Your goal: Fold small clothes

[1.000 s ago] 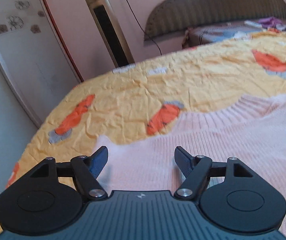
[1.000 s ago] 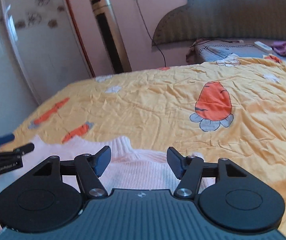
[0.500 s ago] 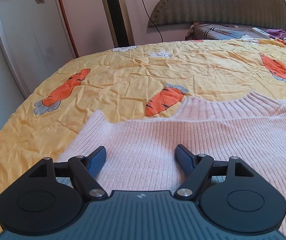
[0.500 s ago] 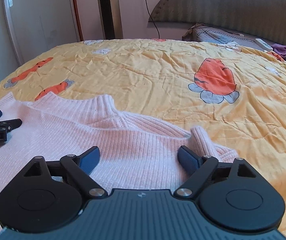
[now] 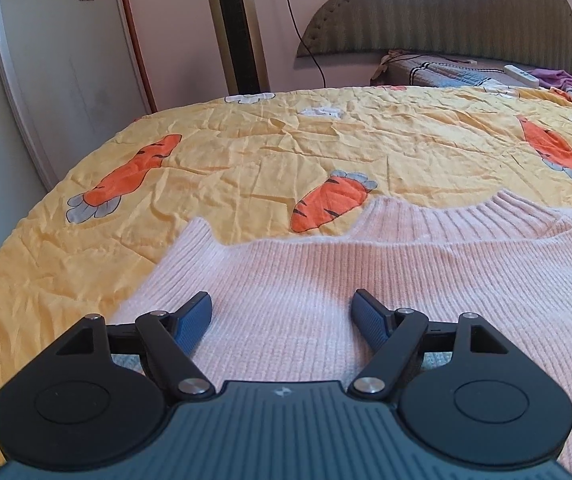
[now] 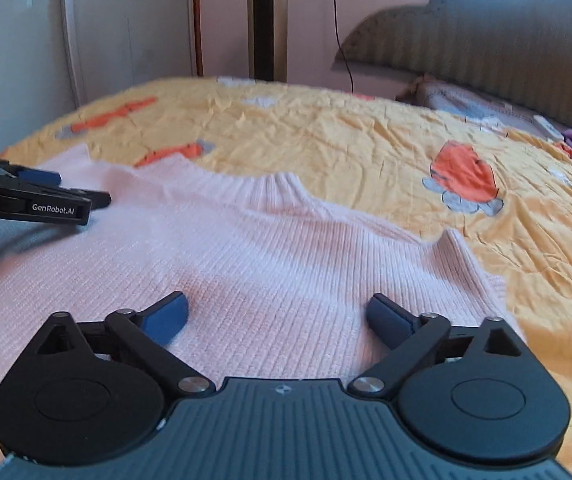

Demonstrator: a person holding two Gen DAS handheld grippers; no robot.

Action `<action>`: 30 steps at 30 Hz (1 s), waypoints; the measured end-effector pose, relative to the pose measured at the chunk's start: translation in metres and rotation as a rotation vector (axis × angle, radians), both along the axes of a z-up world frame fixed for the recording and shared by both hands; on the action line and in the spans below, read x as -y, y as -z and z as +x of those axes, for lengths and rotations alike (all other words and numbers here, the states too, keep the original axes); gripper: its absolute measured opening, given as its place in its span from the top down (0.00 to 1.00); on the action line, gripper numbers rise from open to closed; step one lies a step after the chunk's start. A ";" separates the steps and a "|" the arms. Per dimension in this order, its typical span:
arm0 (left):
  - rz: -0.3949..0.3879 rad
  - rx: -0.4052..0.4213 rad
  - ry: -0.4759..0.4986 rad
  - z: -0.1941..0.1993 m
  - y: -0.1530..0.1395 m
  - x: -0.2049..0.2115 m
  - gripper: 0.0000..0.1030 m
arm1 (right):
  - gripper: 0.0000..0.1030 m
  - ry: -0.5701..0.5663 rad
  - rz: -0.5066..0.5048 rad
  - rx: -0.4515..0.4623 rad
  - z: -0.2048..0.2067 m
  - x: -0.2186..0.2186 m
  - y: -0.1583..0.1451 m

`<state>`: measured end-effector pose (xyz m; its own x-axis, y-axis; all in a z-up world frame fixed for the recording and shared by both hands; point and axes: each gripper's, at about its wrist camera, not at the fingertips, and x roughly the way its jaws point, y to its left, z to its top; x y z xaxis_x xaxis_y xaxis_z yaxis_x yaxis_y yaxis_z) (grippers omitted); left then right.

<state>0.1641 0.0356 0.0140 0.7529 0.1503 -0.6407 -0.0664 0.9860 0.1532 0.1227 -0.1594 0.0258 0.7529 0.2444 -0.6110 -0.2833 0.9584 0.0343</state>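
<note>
Yellow carrot-print bedspread (image 5: 325,148) covering the bed, wrinkled, filling the view from 9 to 3 o'clock. Padded headboard (image 5: 445,20) at 1 o'clock, against the pink wall. Tall tower fan (image 5: 238,28) upright at 12 o'clock beyond the bed edge, with a dark cord (image 5: 305,40) hanging down the wall just right of it.

Pink ribbed sweater (image 5: 365,280) spread flat on the near part of the bedspread, ribbed collar (image 6: 282,188) toward 12 o'clock, one shoulder corner at 10 o'clock in the left wrist view, the other at 3 o'clock in the right wrist view.

Left gripper (image 5: 282,312) low over the sweater's left half, jaws moderately wide, nothing between the blue pads (image 5: 194,320) but knit below; contact with the fabric not determinable. Same gripper visible at 9 o'clock in the right wrist view.

Right gripper (image 6: 276,316) over the sweater's right half, jaws just opened further to very wide, nothing clamped.
</note>
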 end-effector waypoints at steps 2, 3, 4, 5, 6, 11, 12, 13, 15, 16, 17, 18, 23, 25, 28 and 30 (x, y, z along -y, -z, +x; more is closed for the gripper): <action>-0.009 0.002 -0.007 0.000 0.000 -0.002 0.23 | 0.02 0.004 0.072 -0.018 0.003 0.010 -0.001; -0.010 0.007 -0.015 -0.002 -0.002 -0.003 0.23 | 0.02 0.001 0.071 -0.016 0.003 0.009 -0.001; -0.007 0.020 -0.043 -0.007 -0.005 -0.004 0.22 | 0.02 -0.001 0.067 -0.012 0.001 0.009 0.000; -0.003 0.046 -0.083 -0.017 -0.009 -0.007 0.22 | 0.02 -0.001 0.071 -0.011 0.001 0.009 0.000; -0.006 0.080 -0.136 -0.032 -0.015 -0.011 0.23 | 0.02 0.000 0.077 -0.011 0.000 0.010 0.000; -0.289 0.185 -0.334 -0.144 -0.029 -0.056 0.16 | 0.02 0.009 0.089 0.008 -0.006 0.012 0.000; -0.361 0.180 -0.376 -0.162 -0.025 -0.064 0.16 | 0.02 0.010 0.097 0.009 -0.006 0.013 -0.001; -0.430 0.154 -0.432 -0.181 -0.020 -0.072 0.16 | 0.02 0.009 0.105 0.009 -0.006 0.014 -0.001; -0.521 0.104 -0.517 -0.203 -0.010 -0.083 0.16 | 0.02 0.009 0.107 0.009 -0.006 0.014 -0.001; -0.577 0.107 -0.549 -0.214 -0.005 -0.088 0.16 | 0.02 0.008 0.105 0.009 -0.005 0.014 -0.001; -0.611 0.139 -0.557 -0.221 -0.004 -0.091 0.16 | 0.01 0.008 0.108 0.010 -0.006 0.014 -0.001; -0.625 0.151 -0.560 -0.222 -0.006 -0.093 0.16 | 0.01 0.007 0.111 0.010 -0.006 0.014 -0.001; -0.824 0.126 -0.544 -0.201 -0.005 -0.102 0.16 | 0.01 0.008 0.128 0.015 -0.007 0.016 -0.001; -0.908 0.114 -0.520 -0.191 -0.004 -0.103 0.16 | 0.01 0.009 0.139 0.018 -0.008 0.018 -0.002; -0.946 0.071 -0.535 -0.175 0.005 -0.102 0.17 | 0.01 0.012 0.159 0.020 -0.009 0.020 -0.002; -0.933 0.097 -0.540 -0.171 0.007 -0.102 0.17 | 0.01 0.011 0.167 0.020 -0.009 0.021 -0.003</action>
